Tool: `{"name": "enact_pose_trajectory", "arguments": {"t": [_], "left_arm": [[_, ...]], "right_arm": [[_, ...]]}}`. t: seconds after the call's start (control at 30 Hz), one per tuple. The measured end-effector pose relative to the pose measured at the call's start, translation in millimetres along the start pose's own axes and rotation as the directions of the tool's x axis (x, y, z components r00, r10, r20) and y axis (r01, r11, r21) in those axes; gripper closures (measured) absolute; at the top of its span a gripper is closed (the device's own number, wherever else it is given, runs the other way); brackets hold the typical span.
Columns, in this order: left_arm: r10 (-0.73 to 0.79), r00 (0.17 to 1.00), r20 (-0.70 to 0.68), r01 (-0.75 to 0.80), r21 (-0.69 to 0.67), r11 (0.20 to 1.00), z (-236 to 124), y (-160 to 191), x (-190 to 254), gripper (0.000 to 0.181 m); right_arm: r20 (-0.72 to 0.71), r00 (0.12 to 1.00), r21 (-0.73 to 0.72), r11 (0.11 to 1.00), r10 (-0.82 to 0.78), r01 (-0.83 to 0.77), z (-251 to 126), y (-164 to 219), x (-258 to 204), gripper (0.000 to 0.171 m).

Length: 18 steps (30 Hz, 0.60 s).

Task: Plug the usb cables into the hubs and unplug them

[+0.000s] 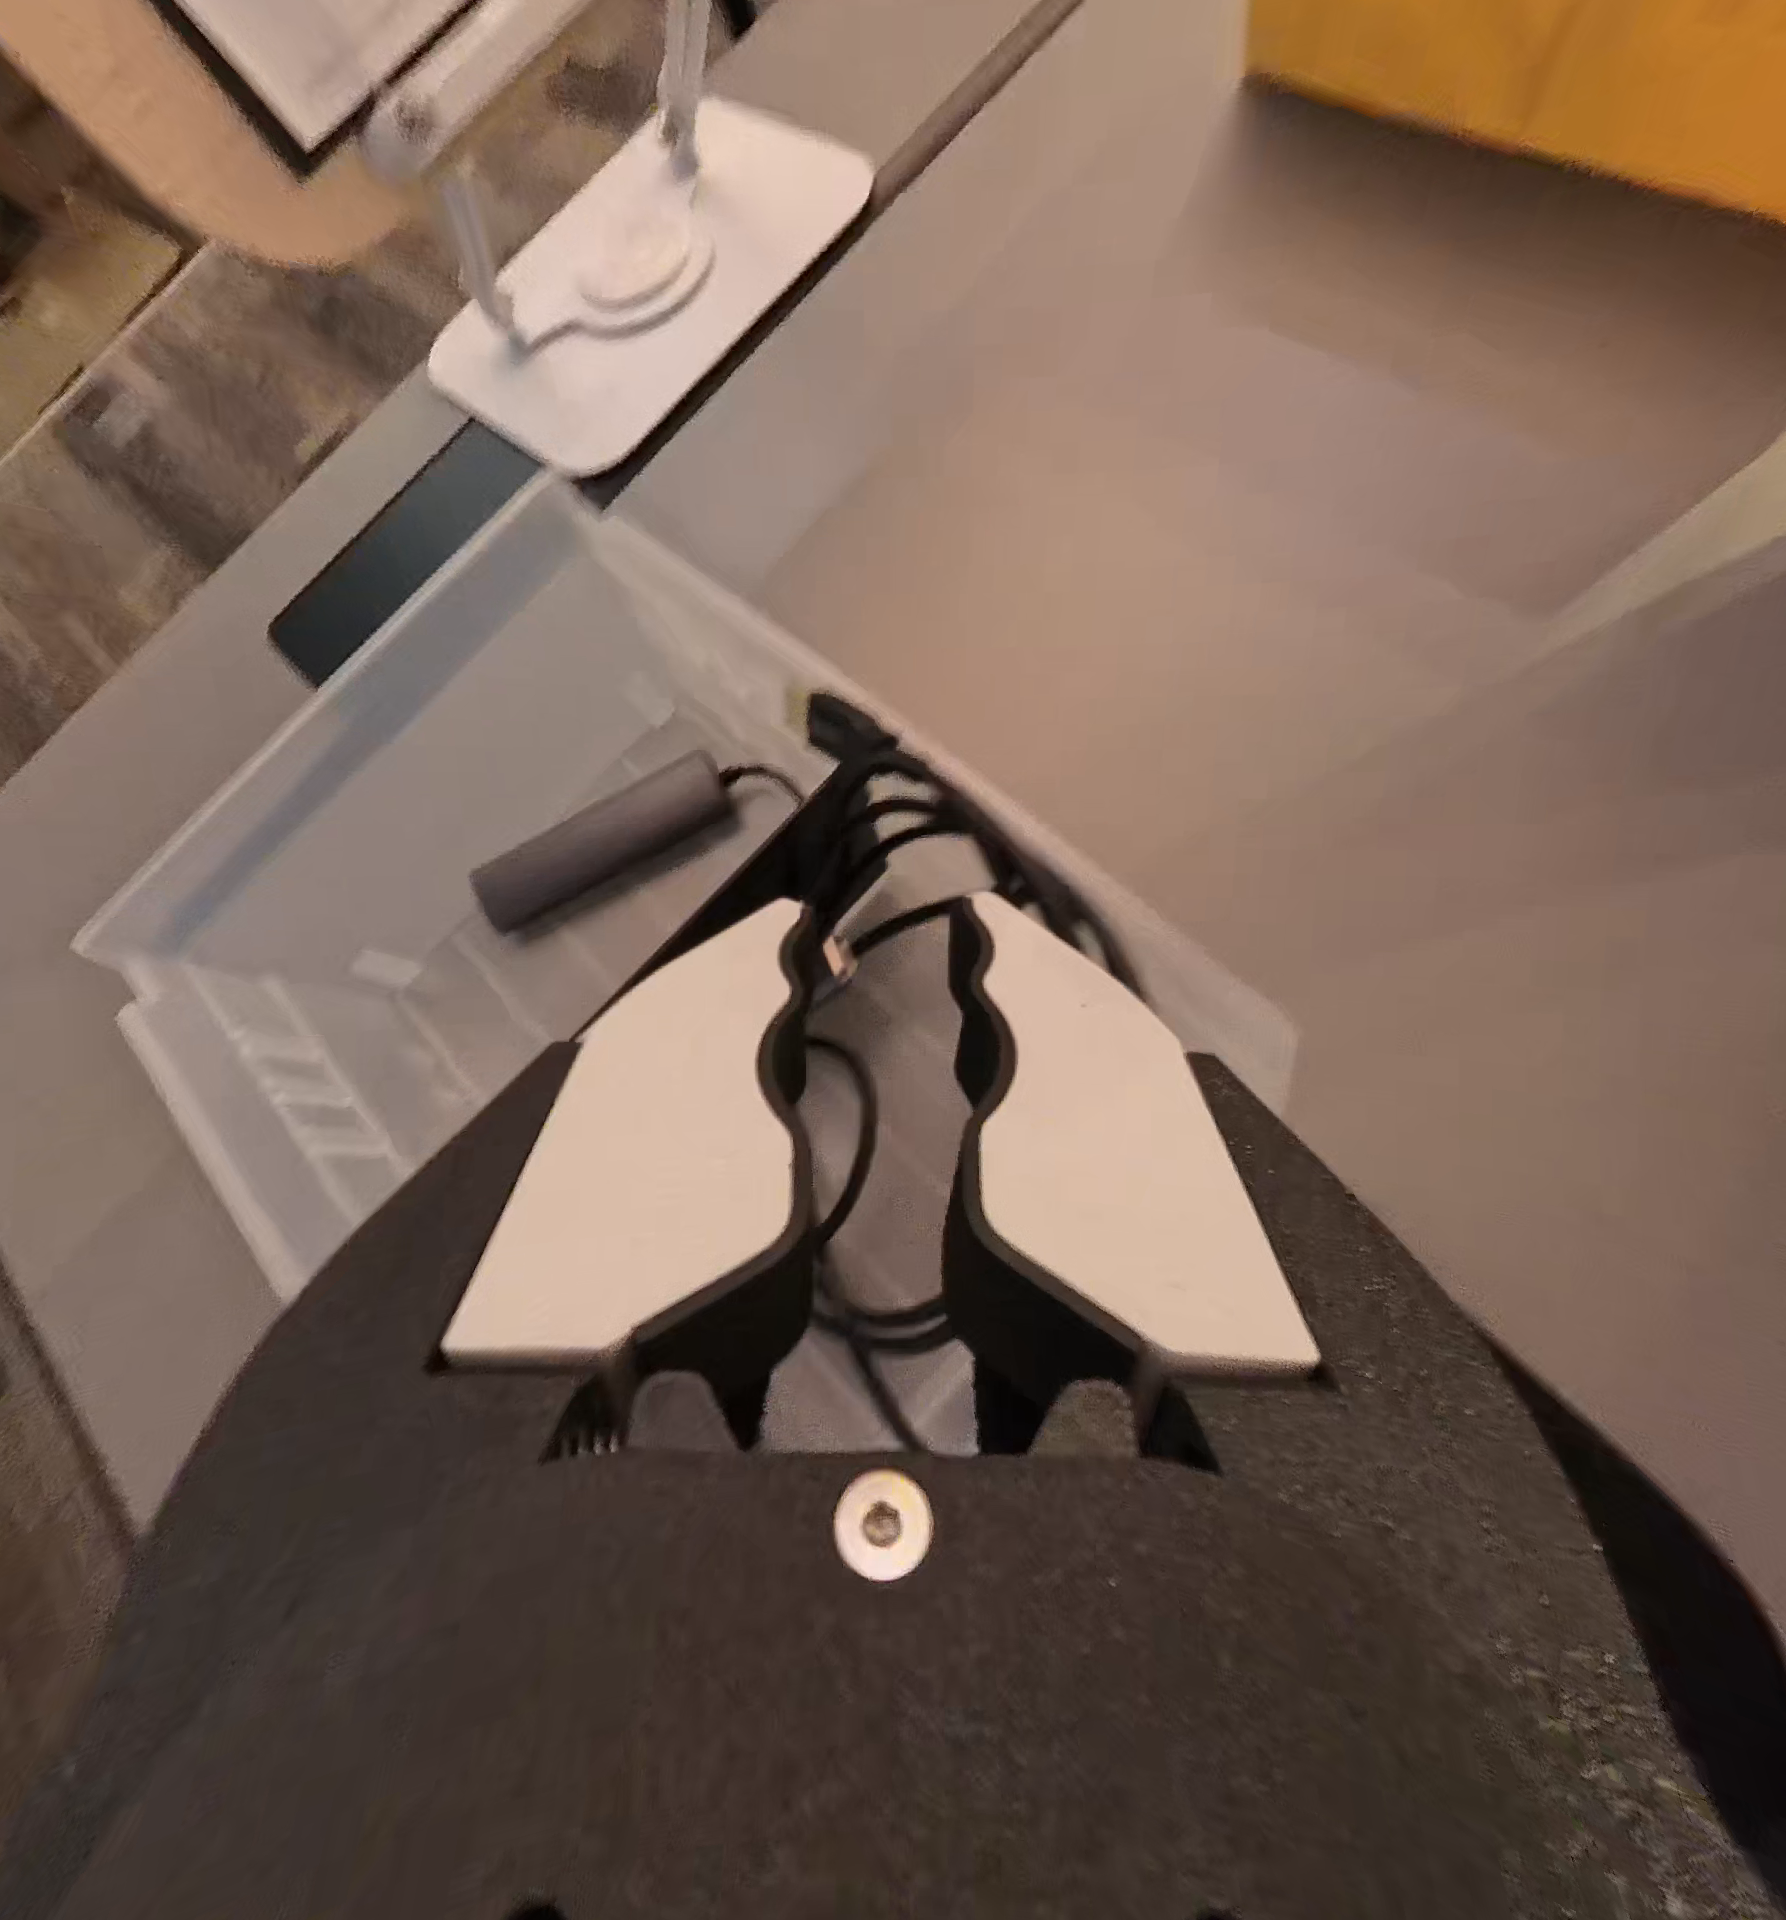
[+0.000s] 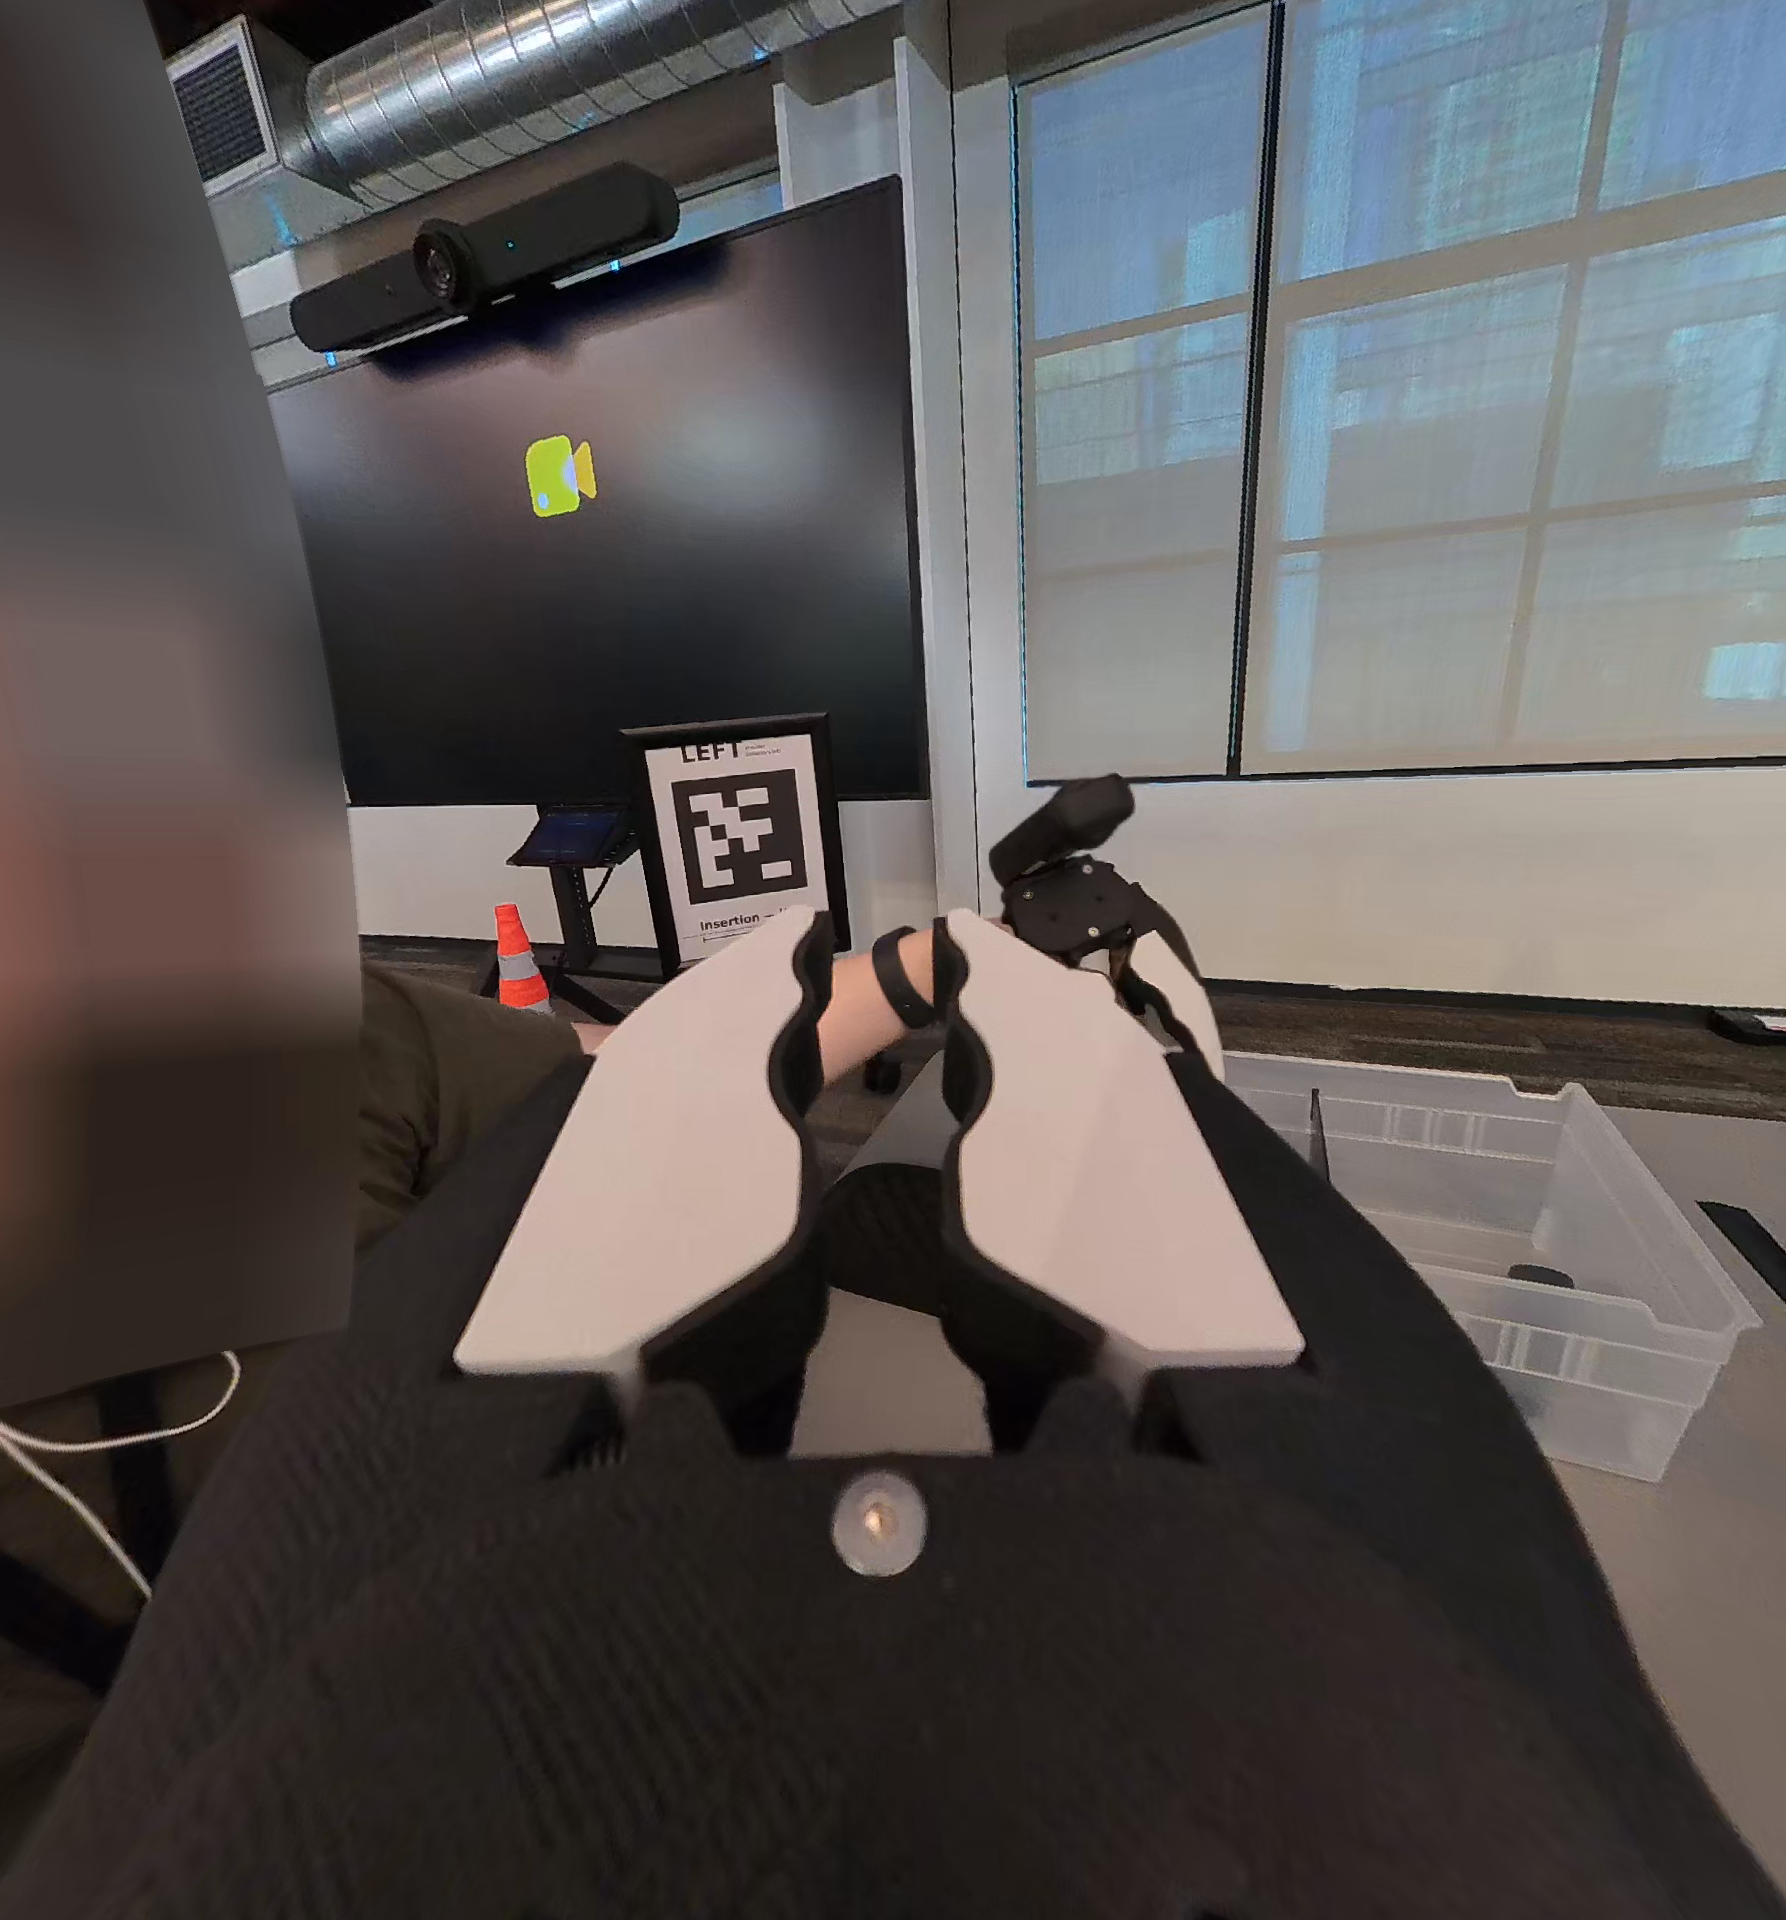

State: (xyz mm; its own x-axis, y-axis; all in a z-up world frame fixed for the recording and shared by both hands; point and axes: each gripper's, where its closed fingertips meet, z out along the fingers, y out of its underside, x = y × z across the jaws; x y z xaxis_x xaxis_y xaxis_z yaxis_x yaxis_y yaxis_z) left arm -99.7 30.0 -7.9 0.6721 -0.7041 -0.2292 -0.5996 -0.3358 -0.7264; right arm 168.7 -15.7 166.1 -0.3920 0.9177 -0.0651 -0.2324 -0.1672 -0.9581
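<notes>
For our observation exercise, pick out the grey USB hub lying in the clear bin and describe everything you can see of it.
The grey hub is a slim, rounded bar with a matte, metal-like finish. It lies flat on the floor of the clear plastic bin, set diagonally. A thin black cable leaves its far end toward a bundle of black cables. No ports are visible from here. The left tongs hang open nearby, not touching it.

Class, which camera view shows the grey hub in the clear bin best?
The left wrist view: the grey hub lies in plain sight in the clear bin, cable attached. The right wrist view shows the bin, but no hub can be made out.
</notes>
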Motion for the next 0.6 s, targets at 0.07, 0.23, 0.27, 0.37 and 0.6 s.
{"name": "enact_pose_trajectory", "arguments": {"t": [0.07,0.23,0.27,0.37,0.6], "left_arm": [[0.007,1.0,0.03,-0.005,-0.064,0.998,1,14,-13,0.159],[0.006,1.0,0.0,-0.006,-0.129,0.992,10,32,-21,0.161],[0.015,1.0,0.002,-0.015,-0.141,0.99,13,35,-22,0.161],[0.039,0.999,-0.027,-0.042,-0.151,0.988,19,39,-17,0.161],[0.13,0.99,-0.058,-0.14,-0.218,0.966,17,52,-12,0.164]], "right_arm": [[-0.006,1.0,-0.004,1.0,0.002,-0.002,0,1,2,0.152],[-0.027,1.0,-0.036,0.999,0.012,-0.013,0,11,12,0.152],[-0.036,0.999,-0.041,0.999,0.018,-0.019,0,13,15,0.152],[-0.051,0.998,-0.049,0.998,0.038,-0.04,2,19,22,0.152],[-0.074,0.996,-0.128,0.99,0.051,-0.06,15,42,32,0.152]]}}
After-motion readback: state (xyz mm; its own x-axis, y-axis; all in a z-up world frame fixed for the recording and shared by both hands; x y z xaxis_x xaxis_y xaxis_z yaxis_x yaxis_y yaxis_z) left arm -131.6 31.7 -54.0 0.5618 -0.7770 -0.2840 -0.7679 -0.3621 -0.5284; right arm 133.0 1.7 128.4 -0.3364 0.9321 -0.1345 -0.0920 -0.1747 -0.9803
